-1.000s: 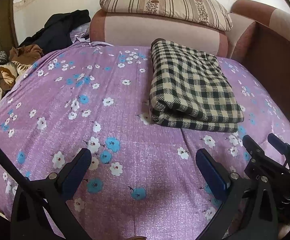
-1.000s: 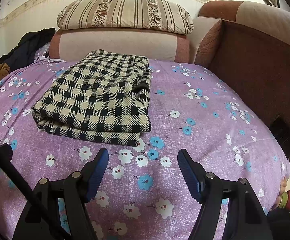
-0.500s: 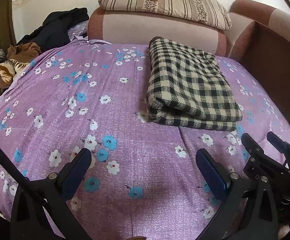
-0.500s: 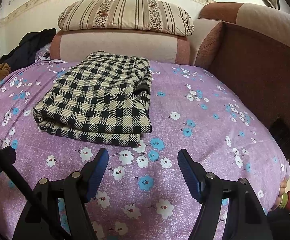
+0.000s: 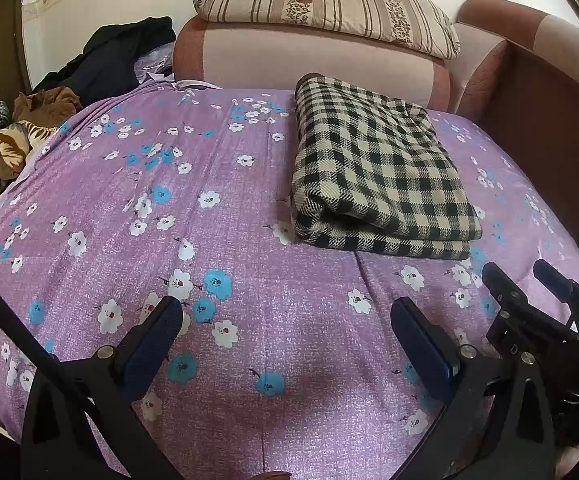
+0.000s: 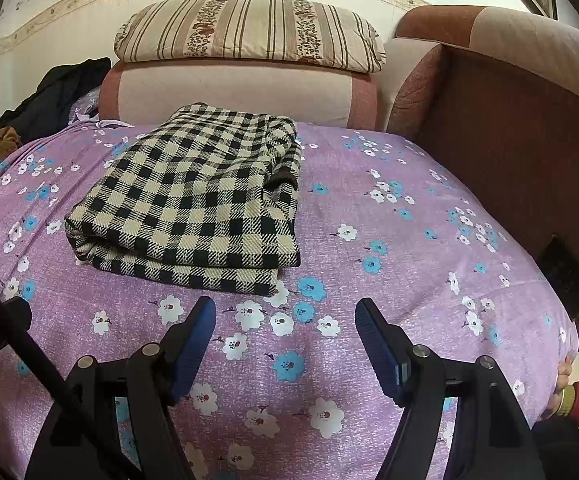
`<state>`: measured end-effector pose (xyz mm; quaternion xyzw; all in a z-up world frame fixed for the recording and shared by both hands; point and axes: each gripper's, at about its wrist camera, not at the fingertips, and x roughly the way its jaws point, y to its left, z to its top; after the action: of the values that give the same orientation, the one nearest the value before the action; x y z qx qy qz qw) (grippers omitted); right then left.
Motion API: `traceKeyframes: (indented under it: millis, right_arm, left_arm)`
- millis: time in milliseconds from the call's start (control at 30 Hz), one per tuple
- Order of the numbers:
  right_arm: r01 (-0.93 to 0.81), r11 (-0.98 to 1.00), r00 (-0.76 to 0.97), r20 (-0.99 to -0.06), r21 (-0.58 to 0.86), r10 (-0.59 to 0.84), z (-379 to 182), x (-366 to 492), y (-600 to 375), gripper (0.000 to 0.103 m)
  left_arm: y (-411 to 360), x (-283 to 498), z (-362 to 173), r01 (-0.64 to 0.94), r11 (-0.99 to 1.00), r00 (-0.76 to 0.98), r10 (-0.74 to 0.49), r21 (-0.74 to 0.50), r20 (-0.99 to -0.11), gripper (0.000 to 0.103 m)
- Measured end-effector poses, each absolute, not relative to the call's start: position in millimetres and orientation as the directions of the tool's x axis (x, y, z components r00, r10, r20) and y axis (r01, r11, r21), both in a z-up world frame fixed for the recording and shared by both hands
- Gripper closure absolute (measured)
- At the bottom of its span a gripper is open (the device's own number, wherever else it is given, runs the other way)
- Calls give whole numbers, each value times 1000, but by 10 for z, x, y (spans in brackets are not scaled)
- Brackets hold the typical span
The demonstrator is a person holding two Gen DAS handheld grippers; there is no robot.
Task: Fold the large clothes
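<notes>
A black-and-cream checked garment (image 5: 377, 168) lies folded into a thick rectangle on the purple flowered bedspread (image 5: 169, 240), right of centre. It also shows in the right wrist view (image 6: 197, 204), left of centre on the bedspread (image 6: 389, 240). My left gripper (image 5: 285, 316) is open and empty, low over the bedspread, near and to the left of the garment's front edge. My right gripper (image 6: 285, 316) is open and empty, just short of the garment's front right corner. The right gripper's body (image 5: 529, 320) shows in the left wrist view.
A striped pillow (image 5: 325, 4) lies on a pink bolster (image 5: 309, 68) at the head. A brown padded side (image 6: 529, 140) walls the right. A pile of dark and brown clothes (image 5: 49, 100) sits at the far left. A person's hand (image 6: 565, 392) rests at the right edge.
Both grippers have drifted slightly; the folded garment sits a little lower and closer in both views. Both jaws stay open. The garment itself has not moved.
</notes>
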<state>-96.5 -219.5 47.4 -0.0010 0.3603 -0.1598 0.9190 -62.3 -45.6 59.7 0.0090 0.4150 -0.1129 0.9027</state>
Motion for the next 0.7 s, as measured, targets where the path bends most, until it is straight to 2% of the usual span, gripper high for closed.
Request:
traceKeyframes:
  millis: [700]
  right_arm:
    - [303, 946, 695, -651, -118, -304, 511, -990, -2216, 26]
  left_arm:
    - [-422, -625, 567, 223, 971, 619, -205, -80, -758, 0]
